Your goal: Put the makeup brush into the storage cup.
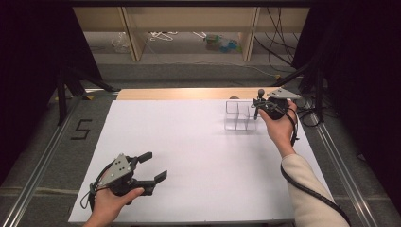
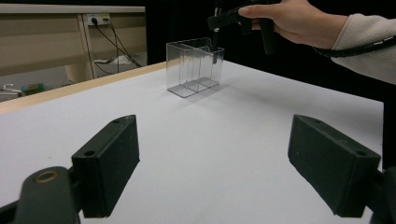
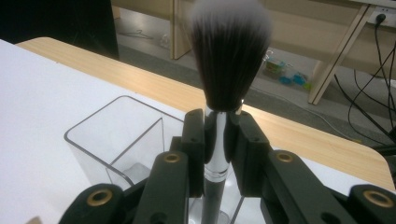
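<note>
Nearest the high camera, the left gripper (image 1: 153,166) rests at the near left of the white table (image 1: 189,156), its jaws spread wide with nothing between them. At the far right, the right gripper (image 3: 215,140) is clenched on the silver ferrule of a makeup brush (image 3: 224,70), held just above the clear organizer (image 1: 240,116). This brush stands upright, long axis vertical, bristles up and dark handle pointing down into the organizer's right-hand compartment, as far as I can tell. To do the step well, I judge the handle should stay plumb and centred between the thin dividers, go down slowly until its end meets the floor, and only then be released, so the light organizer does not tip or slide.
</note>
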`<state>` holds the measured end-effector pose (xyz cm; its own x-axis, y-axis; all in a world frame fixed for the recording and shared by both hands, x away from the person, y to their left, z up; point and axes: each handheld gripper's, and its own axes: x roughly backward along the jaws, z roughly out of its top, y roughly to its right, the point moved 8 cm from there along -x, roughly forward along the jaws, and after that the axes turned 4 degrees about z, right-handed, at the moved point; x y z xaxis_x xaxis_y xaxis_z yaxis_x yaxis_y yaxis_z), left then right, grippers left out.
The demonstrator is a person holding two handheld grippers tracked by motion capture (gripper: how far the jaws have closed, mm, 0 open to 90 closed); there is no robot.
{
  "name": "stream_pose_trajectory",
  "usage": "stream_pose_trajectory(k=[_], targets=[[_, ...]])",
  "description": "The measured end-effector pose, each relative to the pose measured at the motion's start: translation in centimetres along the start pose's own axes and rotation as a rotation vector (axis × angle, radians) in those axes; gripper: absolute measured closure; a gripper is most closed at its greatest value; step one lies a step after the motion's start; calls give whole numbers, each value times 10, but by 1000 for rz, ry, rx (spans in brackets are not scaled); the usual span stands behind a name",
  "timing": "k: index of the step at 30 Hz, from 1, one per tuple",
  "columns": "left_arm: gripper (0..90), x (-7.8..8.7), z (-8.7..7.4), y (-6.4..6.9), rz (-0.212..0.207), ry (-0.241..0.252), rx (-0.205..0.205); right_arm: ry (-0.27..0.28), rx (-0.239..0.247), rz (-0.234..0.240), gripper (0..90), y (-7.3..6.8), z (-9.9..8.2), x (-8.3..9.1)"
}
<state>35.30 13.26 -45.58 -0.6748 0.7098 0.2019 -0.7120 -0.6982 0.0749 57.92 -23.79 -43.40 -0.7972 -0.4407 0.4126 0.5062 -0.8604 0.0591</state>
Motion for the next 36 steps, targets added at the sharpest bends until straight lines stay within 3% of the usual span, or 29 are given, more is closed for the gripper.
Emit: stream_pose_trajectory(k=[36], targets=[[164,0,0,0,0,0,0,-32,-8,-3,770,1,-11,-6]])
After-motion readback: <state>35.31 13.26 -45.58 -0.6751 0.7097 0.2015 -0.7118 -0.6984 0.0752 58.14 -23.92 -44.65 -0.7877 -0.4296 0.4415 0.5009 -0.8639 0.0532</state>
